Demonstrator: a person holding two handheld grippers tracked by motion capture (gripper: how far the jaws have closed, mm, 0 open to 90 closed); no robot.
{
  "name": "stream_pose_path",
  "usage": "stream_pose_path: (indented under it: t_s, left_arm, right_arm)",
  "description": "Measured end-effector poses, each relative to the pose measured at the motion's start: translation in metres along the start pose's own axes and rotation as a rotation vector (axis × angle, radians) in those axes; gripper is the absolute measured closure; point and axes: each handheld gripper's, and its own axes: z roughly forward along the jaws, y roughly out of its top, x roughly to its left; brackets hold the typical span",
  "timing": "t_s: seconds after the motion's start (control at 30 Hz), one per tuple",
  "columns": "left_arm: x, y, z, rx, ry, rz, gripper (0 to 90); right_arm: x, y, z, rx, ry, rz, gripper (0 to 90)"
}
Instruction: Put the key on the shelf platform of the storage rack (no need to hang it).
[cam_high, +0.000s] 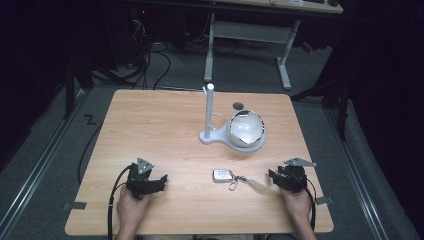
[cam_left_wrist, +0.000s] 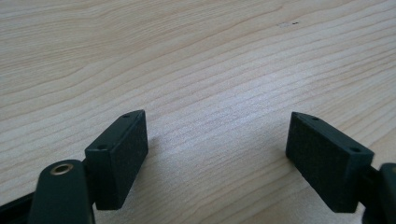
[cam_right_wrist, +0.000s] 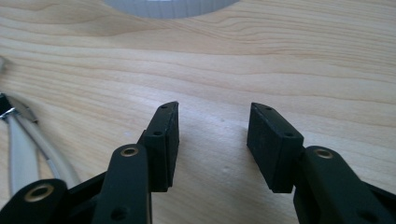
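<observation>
A key ring with a small white tag (cam_high: 222, 175), a metal clip and a pale cord loop (cam_high: 256, 185) lies on the wooden table (cam_high: 150, 130) near the front. My right gripper (cam_high: 273, 177) rests just right of the loop, held in a hand. In the right gripper view its jaws (cam_right_wrist: 212, 112) stand apart over bare wood, and the cord (cam_right_wrist: 18, 144) lies at the left. My left gripper (cam_high: 161, 180) sits at the front left in the other hand. Its jaws (cam_left_wrist: 217, 126) are wide open with nothing between them.
A white stand (cam_high: 209, 120) with an upright post and a round base stands behind the key ring, with a shiny globe-like bowl (cam_high: 245, 128) on the base. The base edge (cam_right_wrist: 168, 7) shows at the top of the right gripper view. A desk frame stands beyond the table.
</observation>
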Motion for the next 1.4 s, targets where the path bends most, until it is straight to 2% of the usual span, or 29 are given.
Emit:
stream_pose_path:
  t_s: [0.13,0.23,0.4,0.43,0.57,0.7,0.9,1.13,1.4]
  left_arm:
    - [0.0,0.0,0.0,0.0,0.0,0.0,21.3]
    - [0.0,0.0,0.0,0.0,0.0,0.0,21.4]
    - [0.0,0.0,0.0,0.0,0.001,0.001,21.4]
    - [0.0,0.0,0.0,0.0,0.001,0.001,21.4]
    - [0.0,0.0,0.0,0.001,0.001,0.001,21.4]
    - [0.0,0.0,0.0,0.001,0.001,0.001,21.4]
    - [0.0,0.0,0.0,0.001,0.001,0.001,21.4]
    - [0.0,0.0,0.0,0.0,0.001,0.001,21.4]
    - [0.0,0.0,0.0,0.001,0.001,0.001,21.4]
  right_arm:
    - [0.005,0.001,-0.005,-0.016,0.031,-0.011,54.8]
    - [0.013,0.004,-0.012,-0.027,0.087,-0.033,55.6]
    - [0.023,0.004,-0.015,-0.03,0.122,-0.051,56.1]
    - [0.027,0.005,-0.016,-0.031,0.14,-0.068,56.4]
    - [0.036,0.006,-0.014,-0.024,0.162,-0.087,56.9]
    - [0.05,0.01,-0.009,-0.019,0.19,-0.132,57.7]
    - [0.06,0.013,-0.006,-0.017,0.214,-0.156,59.0]
    - [0.071,0.016,0.002,0.012,0.244,-0.188,62.9]
    - [0.077,0.018,0.012,0.043,0.251,-0.212,67.8]
